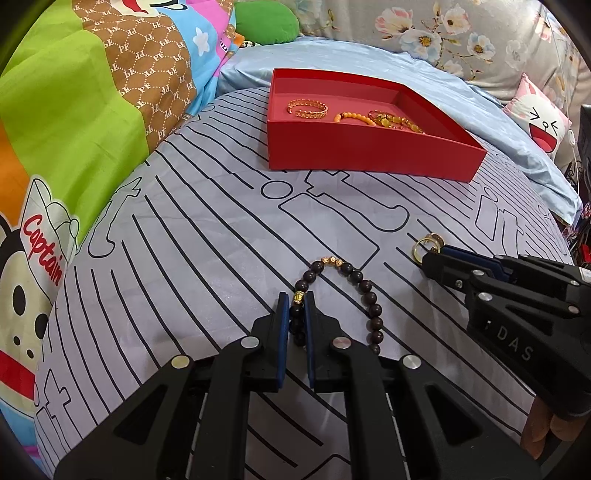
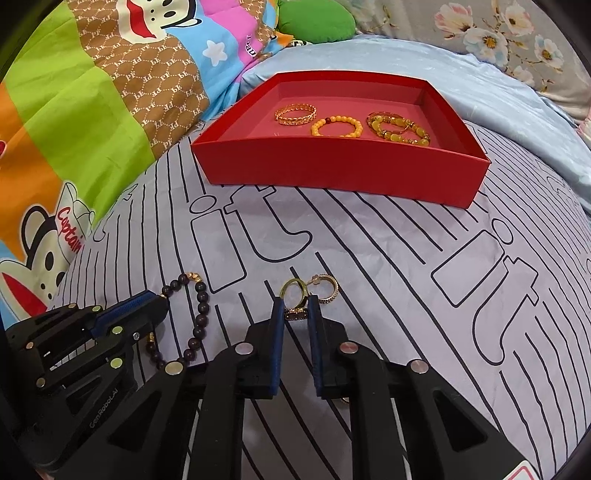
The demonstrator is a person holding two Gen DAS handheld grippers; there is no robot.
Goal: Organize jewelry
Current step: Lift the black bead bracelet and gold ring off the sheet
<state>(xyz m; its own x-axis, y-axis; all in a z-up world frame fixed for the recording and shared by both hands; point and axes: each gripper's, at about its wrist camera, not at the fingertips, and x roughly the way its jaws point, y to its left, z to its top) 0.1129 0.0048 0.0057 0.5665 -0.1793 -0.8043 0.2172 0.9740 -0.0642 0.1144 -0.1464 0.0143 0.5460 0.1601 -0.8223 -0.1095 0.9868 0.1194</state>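
A red tray (image 1: 369, 147) (image 2: 332, 173) at the back of the bed holds a gold bangle (image 2: 296, 112), an orange bead bracelet (image 2: 337, 126) and amber bracelets (image 2: 397, 129). A dark wooden bead bracelet (image 1: 354, 291) (image 2: 195, 321) lies on the striped sheet. My left gripper (image 1: 297, 299) (image 2: 159, 301) is shut on its left side, at a gold bead. My right gripper (image 2: 296, 304) (image 1: 428, 256) is closed around a cluster of gold rings (image 2: 293, 291) (image 1: 424, 245), with a gold hoop (image 2: 327, 290) beside them on the sheet.
A colourful cartoon quilt (image 1: 74, 110) is piled along the left. A green cushion (image 1: 266, 18) and floral pillow (image 1: 443, 33) lie behind the tray. A white cartoon pillow (image 1: 539, 118) sits at the right. A pale blue sheet (image 1: 517, 140) borders the striped one.
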